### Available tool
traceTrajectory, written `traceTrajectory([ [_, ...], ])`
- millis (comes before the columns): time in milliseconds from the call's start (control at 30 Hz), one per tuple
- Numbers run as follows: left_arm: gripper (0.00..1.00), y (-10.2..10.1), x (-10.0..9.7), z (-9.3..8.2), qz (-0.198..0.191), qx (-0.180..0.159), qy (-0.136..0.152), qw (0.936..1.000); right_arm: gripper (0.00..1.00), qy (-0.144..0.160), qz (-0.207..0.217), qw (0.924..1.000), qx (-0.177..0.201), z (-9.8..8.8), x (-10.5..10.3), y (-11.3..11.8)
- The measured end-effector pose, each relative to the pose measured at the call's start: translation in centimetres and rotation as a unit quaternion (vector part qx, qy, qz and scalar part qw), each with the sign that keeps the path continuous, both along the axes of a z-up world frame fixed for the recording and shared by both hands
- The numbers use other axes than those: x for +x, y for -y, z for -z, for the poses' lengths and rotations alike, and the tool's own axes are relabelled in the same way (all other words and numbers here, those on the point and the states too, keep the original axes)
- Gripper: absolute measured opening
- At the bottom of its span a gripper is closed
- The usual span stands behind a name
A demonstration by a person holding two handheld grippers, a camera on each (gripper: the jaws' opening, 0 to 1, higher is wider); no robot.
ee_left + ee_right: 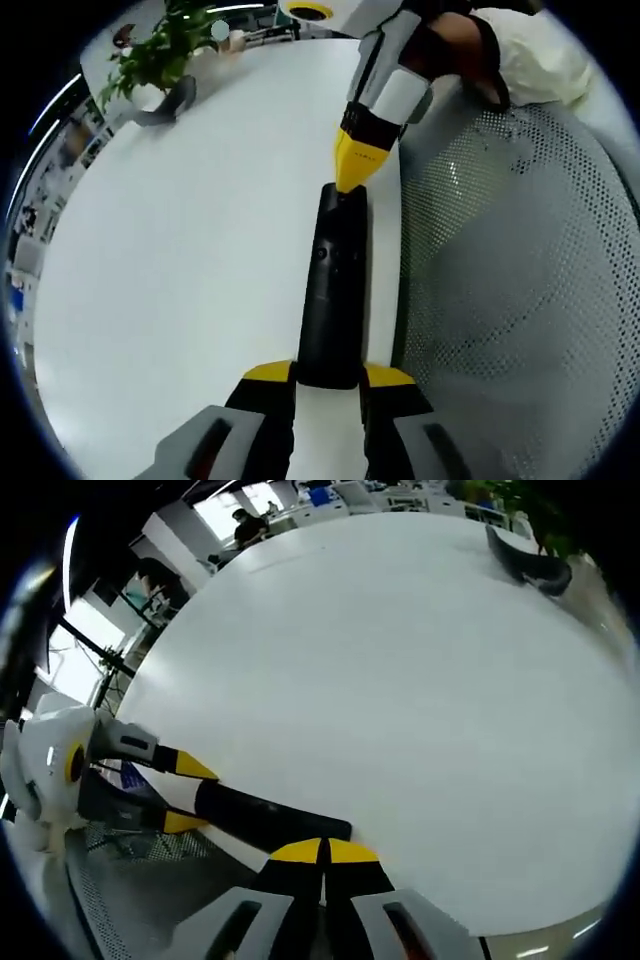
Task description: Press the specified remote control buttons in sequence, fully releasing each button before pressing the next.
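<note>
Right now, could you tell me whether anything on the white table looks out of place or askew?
Nothing stands out. The slim black remote control lies flat near the white table edge, its near end clamped by the left gripper, while the shut right gripper touches its far end.

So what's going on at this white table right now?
A person is working a black remote control with two handheld grippers. The left gripper clamps the remote's near end between its yellow-tipped jaws, steadying it near the white table's edge. The right gripper, jaws shut together, has its tip down on the remote's far end, apparently pressing a button. A potted plant sits across the table.
</note>
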State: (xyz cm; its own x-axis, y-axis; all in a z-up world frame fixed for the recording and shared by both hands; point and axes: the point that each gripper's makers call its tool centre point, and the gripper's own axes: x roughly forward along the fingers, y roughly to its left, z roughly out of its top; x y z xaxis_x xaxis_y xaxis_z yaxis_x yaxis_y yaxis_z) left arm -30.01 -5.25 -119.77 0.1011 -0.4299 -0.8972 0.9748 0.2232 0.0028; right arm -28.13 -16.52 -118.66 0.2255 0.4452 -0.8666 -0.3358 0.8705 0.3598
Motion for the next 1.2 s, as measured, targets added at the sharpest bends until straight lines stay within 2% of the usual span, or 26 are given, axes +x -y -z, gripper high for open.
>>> traceTrajectory([
  [100,0.24,0.07,0.09,-0.10,-0.021,-0.041,0.005,0.9989,0.00,0.001,0.000,1.0000,0.000,-0.02,-0.03,-0.04],
  [500,0.25,0.09,0.10,-0.20,-0.055,-0.119,0.027,0.9910,0.00,0.001,0.003,1.0000,0.008,-0.07,0.02,-0.04],
  [733,0.25,0.33,0.23,-0.25,-0.059,-0.136,0.032,0.9885,0.00,0.007,-0.003,1.0000,0.003,-0.12,0.01,-0.02],
  [1133,0.25,0.45,0.28,-0.33,-0.055,-0.140,0.034,0.9880,0.00,-0.026,0.047,0.9977,0.042,-0.23,0.19,0.25],
  [1200,0.25,0.61,0.20,-0.36,-0.047,-0.142,0.035,0.9881,0.00,-0.020,0.052,0.9967,0.059,-0.73,0.42,0.01],
])
